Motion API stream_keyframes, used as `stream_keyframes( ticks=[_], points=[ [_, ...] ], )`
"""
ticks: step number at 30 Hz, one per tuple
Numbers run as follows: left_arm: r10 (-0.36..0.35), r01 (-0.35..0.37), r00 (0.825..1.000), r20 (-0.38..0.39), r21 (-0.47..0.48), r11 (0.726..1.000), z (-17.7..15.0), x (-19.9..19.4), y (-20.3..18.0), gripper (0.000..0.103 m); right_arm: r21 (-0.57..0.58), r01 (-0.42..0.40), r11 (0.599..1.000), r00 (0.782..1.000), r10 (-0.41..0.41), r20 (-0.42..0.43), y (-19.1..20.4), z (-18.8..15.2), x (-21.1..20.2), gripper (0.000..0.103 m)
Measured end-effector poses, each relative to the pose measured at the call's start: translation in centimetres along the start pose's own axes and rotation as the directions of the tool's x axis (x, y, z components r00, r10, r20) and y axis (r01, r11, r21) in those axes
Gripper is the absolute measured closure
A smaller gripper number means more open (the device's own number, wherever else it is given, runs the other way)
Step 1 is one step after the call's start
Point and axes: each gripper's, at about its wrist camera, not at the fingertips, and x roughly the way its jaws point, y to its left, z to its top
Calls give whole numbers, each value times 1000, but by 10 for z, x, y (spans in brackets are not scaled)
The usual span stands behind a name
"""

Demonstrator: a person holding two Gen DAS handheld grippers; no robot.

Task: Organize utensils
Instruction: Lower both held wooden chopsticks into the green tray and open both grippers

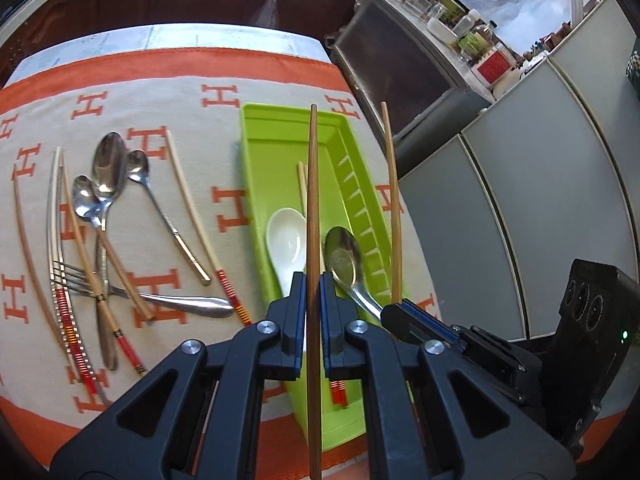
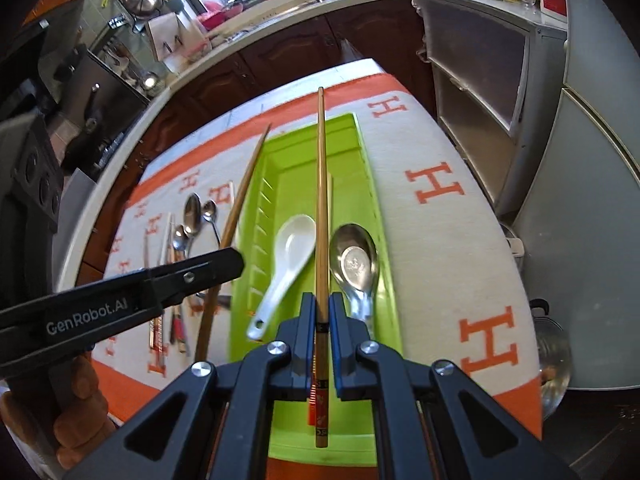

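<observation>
Left wrist view: my left gripper [image 1: 313, 280] is closed on one brown chopstick [image 1: 313, 208], which runs forward between the pads and above the green tray [image 1: 264, 128]. My right gripper [image 1: 404, 312] shows at the lower right edge of that view, closed on a second brown chopstick [image 1: 390, 184] that points forward along the tray's right side.

Right wrist view: the right gripper [image 2: 321, 312] clamps its chopstick [image 2: 321, 200] near the decorated end; the shaft lies over the tray's middle. The left gripper [image 2: 224, 264] enters from the left with its chopstick [image 2: 244, 188] angled across the tray's left wall.

Progress, as I judge it: partly done. Already in the tray are a white ceramic spoon [image 1: 285, 240], a metal spoon [image 1: 342, 258] and a pale pair of chopsticks [image 1: 301, 188]. Still out on the orange-and-beige cloth [image 1: 192, 216], left of the tray:
- three metal spoons [image 1: 108, 168]
- a fork [image 1: 160, 300]
- several loose chopsticks [image 1: 188, 204], some with red banded ends

Both held chopsticks sit above the tray and are not yet released. Next step, in my estimate: lower both into the tray beside the pale pair, then return for the pile on the cloth.
</observation>
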Motion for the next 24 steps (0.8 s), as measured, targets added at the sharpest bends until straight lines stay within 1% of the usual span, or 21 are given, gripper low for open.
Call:
stream_keyframes(
  ticks=[4,8,12,14,16,19,21,24],
  points=[
    [11,-11,1000,-15,16,1000,-3,18,-14,99,-9,3,1000,1000,-3,-27,-2,-3,8,96],
    [25,-24,998,-51,22,999,-5,35,-15,99,25,7,1000,999,-6,-42,-7,-3,11,96],
    [58,-56,996,-67,31,998,-9,41,-12,98,52,8,999,999,-6,-45,-11,-3,12,95],
    [62,-60,995,-74,37,998,-10,37,-11,97,57,1,998,999,1,-43,-11,-3,10,94],
    [70,-67,995,-68,42,997,-12,31,-7,96,64,-4,998,999,7,-39,-11,-4,9,92],
    [81,-79,995,-59,41,996,-16,20,-2,85,66,-2,998,999,4,-34,-10,-4,7,90],
    [97,-95,994,-48,49,994,-18,12,1,81,64,-2,998,1000,4,-30,-9,-5,6,90],
    [131,-129,991,-22,67,989,-23,0,4,80,64,-3,998,1000,5,-30,-6,-8,4,90]
  ],
)
